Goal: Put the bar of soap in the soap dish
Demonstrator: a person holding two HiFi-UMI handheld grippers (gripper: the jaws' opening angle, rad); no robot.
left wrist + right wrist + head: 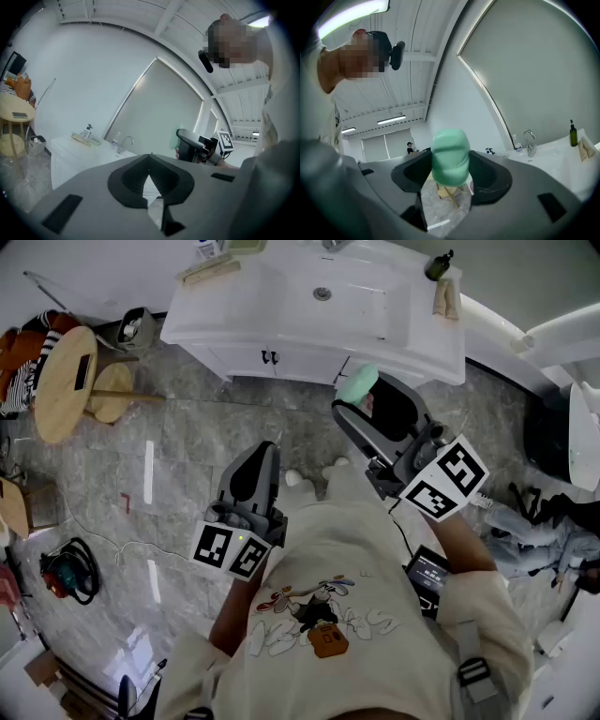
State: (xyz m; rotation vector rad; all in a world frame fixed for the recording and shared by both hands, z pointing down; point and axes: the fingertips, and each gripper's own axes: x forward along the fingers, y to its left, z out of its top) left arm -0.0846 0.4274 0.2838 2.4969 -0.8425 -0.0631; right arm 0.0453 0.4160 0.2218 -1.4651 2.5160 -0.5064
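Note:
A mint-green bar of soap (450,157) sits between the pads of my right gripper (450,174), which is shut on it and held level in the air. In the head view the soap (357,385) hangs in front of the white vanity (281,329). On the counter's far left corner lies a flat pale dish (212,269). My left gripper (253,463) is lower and to the left, over the floor, its jaws meeting at the tips (149,174) with nothing between them. From the left gripper view, the right gripper (193,146) and the soap (180,138) appear at the right.
The vanity has a sink basin (322,294) with a tap (123,142). A dark bottle (439,264) and a cloth (444,298) are at its right end. A round wooden table (64,382) and a small bin (131,329) stand left. A toilet (583,432) is at the right.

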